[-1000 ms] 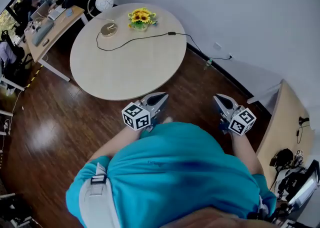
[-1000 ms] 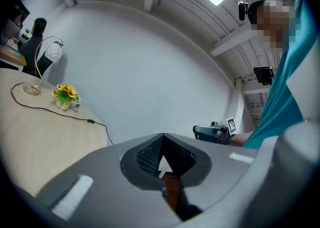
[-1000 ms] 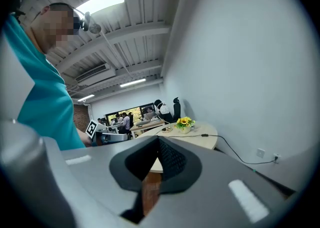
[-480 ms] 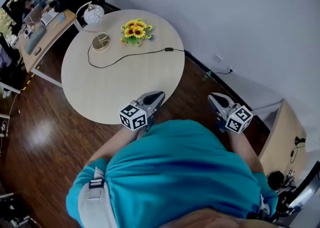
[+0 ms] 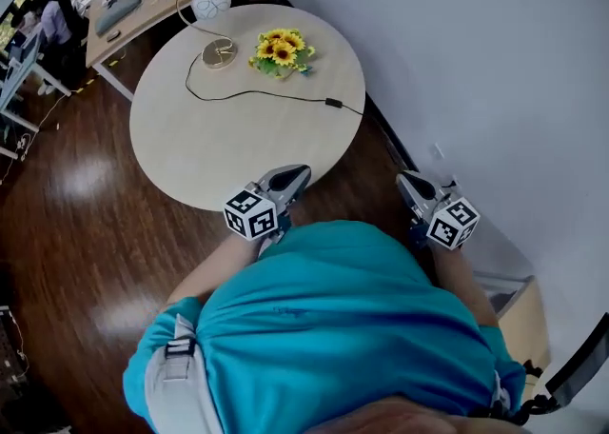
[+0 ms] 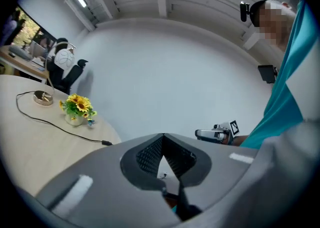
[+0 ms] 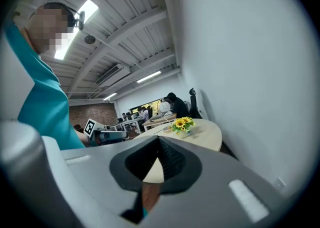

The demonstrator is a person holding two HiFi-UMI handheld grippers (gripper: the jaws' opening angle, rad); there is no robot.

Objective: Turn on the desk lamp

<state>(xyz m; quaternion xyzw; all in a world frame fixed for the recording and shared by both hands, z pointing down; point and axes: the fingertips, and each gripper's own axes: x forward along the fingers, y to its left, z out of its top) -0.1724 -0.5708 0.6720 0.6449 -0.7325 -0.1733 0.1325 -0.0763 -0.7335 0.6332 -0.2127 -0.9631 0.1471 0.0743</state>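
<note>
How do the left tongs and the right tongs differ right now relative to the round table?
In the head view the left tongs overlap the near edge of the round pale wooden table; the right tongs show against dark wooden floor, off the table. The left tongs angle rightward, the right tongs leftward. Both are shut, empty, and far from the white globe desk lamp.

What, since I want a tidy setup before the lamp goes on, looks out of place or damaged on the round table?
Nothing stands out. On the round table, the desk lamp and sunflower pot stand upright and the cord lies slack across the top; nothing spilled or broken.
</note>
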